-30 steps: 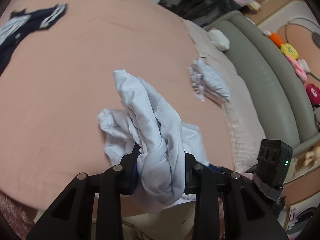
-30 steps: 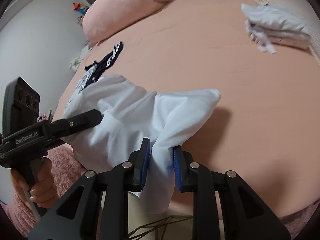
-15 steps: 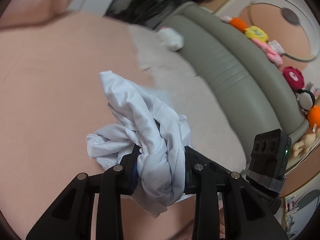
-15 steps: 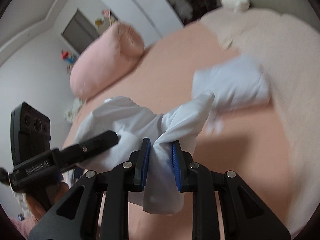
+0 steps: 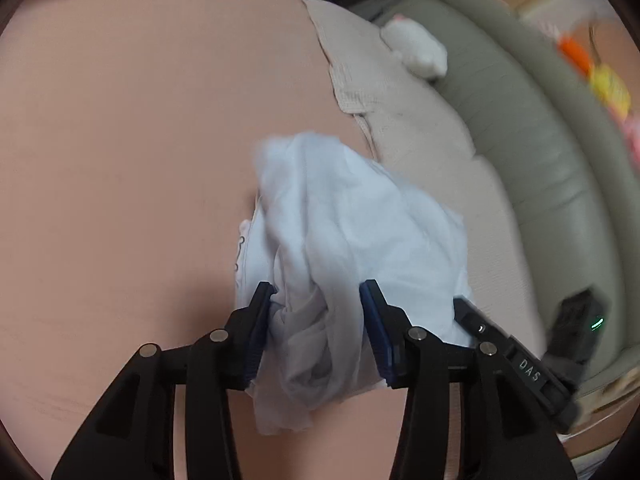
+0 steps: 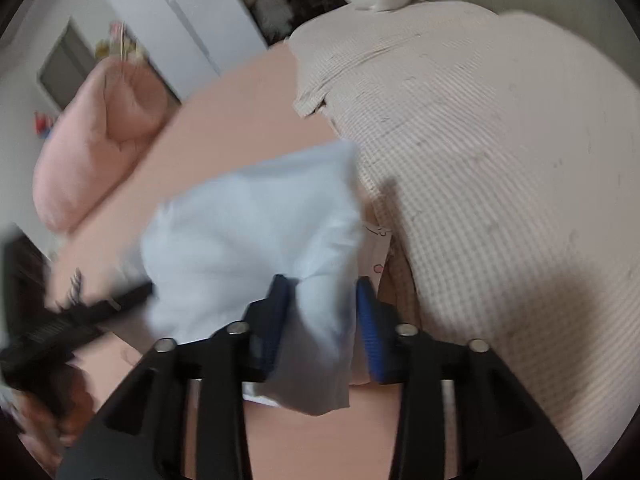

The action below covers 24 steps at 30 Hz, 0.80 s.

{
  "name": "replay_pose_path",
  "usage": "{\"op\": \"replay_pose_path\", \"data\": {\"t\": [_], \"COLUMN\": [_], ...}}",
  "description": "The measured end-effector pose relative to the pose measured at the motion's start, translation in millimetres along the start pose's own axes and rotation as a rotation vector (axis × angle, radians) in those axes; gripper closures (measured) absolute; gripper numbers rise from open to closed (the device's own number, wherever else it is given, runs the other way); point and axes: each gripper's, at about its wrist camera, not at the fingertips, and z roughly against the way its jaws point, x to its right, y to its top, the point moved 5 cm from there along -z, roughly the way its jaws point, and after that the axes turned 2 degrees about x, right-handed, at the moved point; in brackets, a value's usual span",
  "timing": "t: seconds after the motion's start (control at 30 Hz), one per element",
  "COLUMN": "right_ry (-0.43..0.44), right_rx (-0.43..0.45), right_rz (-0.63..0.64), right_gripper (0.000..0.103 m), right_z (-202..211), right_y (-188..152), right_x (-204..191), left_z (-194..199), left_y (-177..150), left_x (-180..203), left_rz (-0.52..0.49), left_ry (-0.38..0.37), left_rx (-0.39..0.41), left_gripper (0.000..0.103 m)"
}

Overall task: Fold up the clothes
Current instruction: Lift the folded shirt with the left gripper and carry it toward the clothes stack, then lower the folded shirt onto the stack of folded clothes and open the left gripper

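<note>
A pale blue garment [image 5: 340, 232] hangs bunched between both grippers over the peach bedsheet [image 5: 140, 140]. My left gripper [image 5: 316, 308] has its jaws spread wider than before, with a thick bunch of the cloth still between them. My right gripper [image 6: 322, 304] also stands with jaws parted and a fold of the same garment [image 6: 248, 232] between the blue pads. Under the garment in the left wrist view the edge of a folded white piece [image 5: 244, 256] shows. The right gripper appears at the right edge of the left wrist view [image 5: 520, 364].
A beige checked blanket [image 6: 500, 180] covers the bed's right side. A grey-green padded headboard [image 5: 540, 140] runs along it with a white plush toy [image 5: 416, 52] on top. A pink pillow [image 6: 96, 132] lies at the far left. Coloured toys [image 5: 600, 76] sit beyond the headboard.
Both grippers carried the garment to the right, over the folded pile by the beige blanket. Both jaws have widened around the cloth. The views are motion-blurred.
</note>
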Motion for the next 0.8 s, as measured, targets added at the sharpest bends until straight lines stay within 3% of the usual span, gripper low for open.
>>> {"op": "replay_pose_path", "data": {"t": [0.1, 0.17, 0.27, 0.4, 0.47, 0.57, 0.67, 0.8], "right_ry": [0.063, 0.015, -0.007, -0.114, -0.082, -0.028, -0.066, -0.066], "right_rx": [0.075, 0.127, 0.087, 0.005, -0.015, -0.031, -0.019, 0.000], "right_rz": [-0.049, 0.006, 0.095, 0.146, 0.089, 0.026, 0.077, 0.097], "right_gripper": [0.062, 0.061, 0.059, 0.059, 0.052, 0.052, 0.052, 0.044], "right_z": [20, 27, 21, 0, -6, -13, -16, -15], "right_y": [11, 16, 9, -3, -4, -6, -10, -11], "right_x": [0, -8, -26, -22, -10, -5, -12, -9], "left_z": [40, 50, 33, -19, -21, -19, -16, -11], "left_y": [15, 22, 27, 13, 7, -2, -14, -18], "left_x": [16, 38, 65, 53, 39, 21, 17, 22], "left_rz": [-0.086, -0.195, -0.283, -0.357, -0.359, -0.339, -0.356, -0.353], "left_ry": [-0.002, -0.020, -0.093, 0.058, 0.063, 0.067, 0.084, 0.067], "left_rx": [0.133, 0.184, 0.146, 0.034, 0.040, 0.042, 0.060, 0.068], "left_gripper": [0.053, 0.047, 0.047, 0.047, 0.047, 0.047, 0.046, 0.046]}}
